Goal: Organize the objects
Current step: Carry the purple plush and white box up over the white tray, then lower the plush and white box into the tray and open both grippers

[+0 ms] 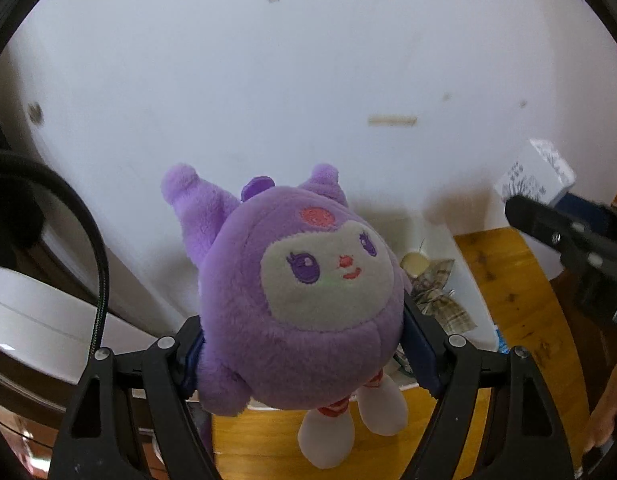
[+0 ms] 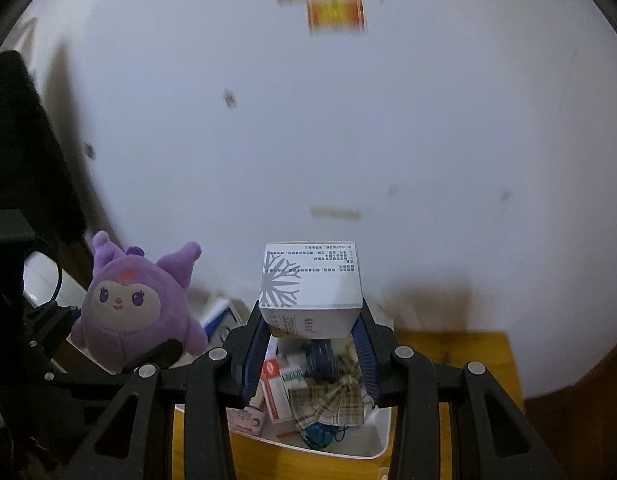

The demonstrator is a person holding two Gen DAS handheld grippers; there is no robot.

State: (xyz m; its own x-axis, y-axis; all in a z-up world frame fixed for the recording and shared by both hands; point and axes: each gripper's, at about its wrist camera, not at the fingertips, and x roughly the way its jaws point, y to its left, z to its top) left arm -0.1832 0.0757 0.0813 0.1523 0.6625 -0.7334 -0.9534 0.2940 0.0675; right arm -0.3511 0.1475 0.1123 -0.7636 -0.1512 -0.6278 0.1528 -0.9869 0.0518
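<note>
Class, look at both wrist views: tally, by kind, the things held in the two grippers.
Purple plush toy, in left gripper: 1
White carton with snowflake print, in right gripper: 1
Total: 2

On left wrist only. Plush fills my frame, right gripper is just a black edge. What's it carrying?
Observer: The right gripper is closed on a white carton with a snowflake print, lifted above the white bin.
Operator: What's in that bin? I only see a plaid scrap.
Observer: It is crowded: the plaid cloth, a red and white box, a green-labelled box and something blue at the near end.
Operator: Plush hanging free on my side?
Observer: From the right wrist, the purple plush sits in the left gripper, left of the bin, off the wooden table.
</note>
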